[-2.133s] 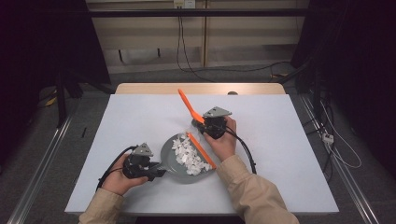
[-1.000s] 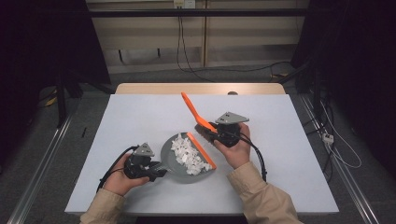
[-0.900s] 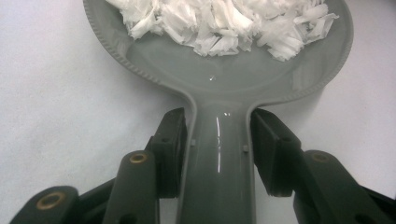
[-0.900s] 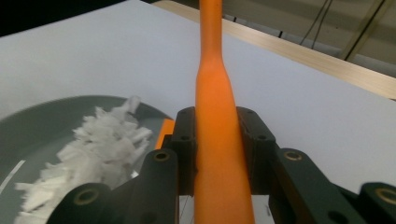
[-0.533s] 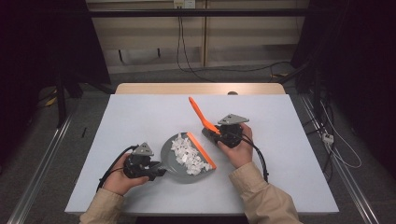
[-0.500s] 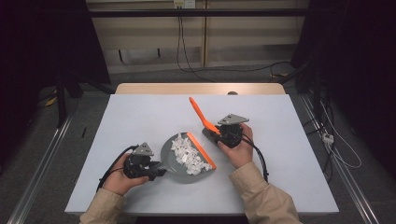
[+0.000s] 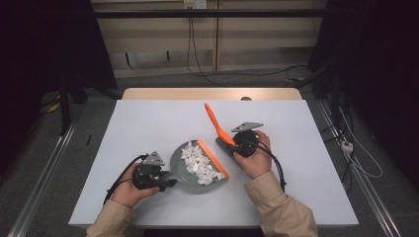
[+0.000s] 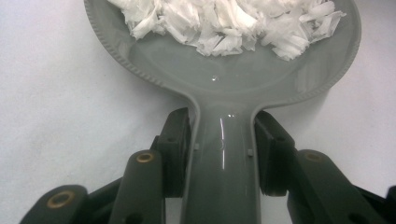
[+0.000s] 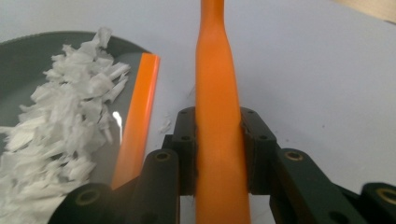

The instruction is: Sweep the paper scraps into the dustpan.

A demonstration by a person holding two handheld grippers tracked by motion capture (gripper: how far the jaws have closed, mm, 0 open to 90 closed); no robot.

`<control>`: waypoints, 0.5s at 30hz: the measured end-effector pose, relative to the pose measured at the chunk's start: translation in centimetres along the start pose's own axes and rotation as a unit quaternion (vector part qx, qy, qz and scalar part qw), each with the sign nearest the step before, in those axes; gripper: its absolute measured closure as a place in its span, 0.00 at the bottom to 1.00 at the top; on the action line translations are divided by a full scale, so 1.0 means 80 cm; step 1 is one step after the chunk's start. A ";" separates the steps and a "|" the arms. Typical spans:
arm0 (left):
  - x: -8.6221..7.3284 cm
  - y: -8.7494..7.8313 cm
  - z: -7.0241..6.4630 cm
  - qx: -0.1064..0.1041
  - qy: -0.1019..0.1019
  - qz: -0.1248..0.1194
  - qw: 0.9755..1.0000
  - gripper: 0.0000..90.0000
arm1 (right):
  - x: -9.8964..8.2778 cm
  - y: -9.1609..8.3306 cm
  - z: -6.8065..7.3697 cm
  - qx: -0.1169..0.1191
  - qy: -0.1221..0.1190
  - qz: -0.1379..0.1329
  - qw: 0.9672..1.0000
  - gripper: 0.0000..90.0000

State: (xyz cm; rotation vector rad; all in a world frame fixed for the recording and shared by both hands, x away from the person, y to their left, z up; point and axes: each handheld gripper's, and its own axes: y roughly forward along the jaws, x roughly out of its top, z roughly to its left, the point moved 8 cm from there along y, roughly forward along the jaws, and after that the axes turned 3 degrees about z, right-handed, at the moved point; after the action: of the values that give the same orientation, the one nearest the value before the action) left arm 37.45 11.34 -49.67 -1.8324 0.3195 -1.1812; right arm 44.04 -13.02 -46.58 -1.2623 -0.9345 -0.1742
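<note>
In the high view the person's left hand (image 7: 129, 186) rests low at the lower left of the frame, forearm rising from the bottom edge, and carries the left gripper (image 7: 160, 178) pointed level toward the right. Its jaws are clamped on the handle of a grey dustpan (image 7: 184, 170), which lies flat on the white table (image 7: 148, 123) just below the middle of the frame; in the left gripper view the pads press both sides of that handle. A heap of white paper scraps (image 7: 197, 163) sits in the pan against its orange lip (image 7: 213, 158). The right hand (image 7: 254, 157), right of centre, holds the right gripper (image 7: 231, 143) aimed toward the upper left; its jaws are closed on the orange brush handle (image 7: 216, 123), which slants up and away toward the top of the frame, just beside the pan's lip. No writing or brand mark can be read on any of the things.
</note>
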 end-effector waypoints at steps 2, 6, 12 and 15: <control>0.001 0.000 -0.001 0.009 0.002 0.003 1.000 0.69 | -0.002 -0.002 0.002 -0.003 0.003 -0.003 1.000 0.80; 0.003 0.001 -0.004 0.005 0.005 0.002 1.000 0.69 | -0.004 -0.003 0.007 0.005 0.012 -0.011 1.000 0.80; 0.005 0.002 -0.004 0.005 0.001 -0.003 1.000 0.69 | -0.004 -0.001 0.013 0.010 0.002 -0.025 1.000 0.80; 0.006 0.003 -0.004 0.004 0.001 -0.003 1.000 0.69 | -0.004 0.000 0.016 0.012 0.004 -0.031 0.999 0.80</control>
State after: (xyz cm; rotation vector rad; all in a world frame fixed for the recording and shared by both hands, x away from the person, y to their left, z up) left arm 37.48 10.76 -49.55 -1.8264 0.3104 -1.1874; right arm 43.19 -12.05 -46.78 -1.2106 -0.9663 -0.2155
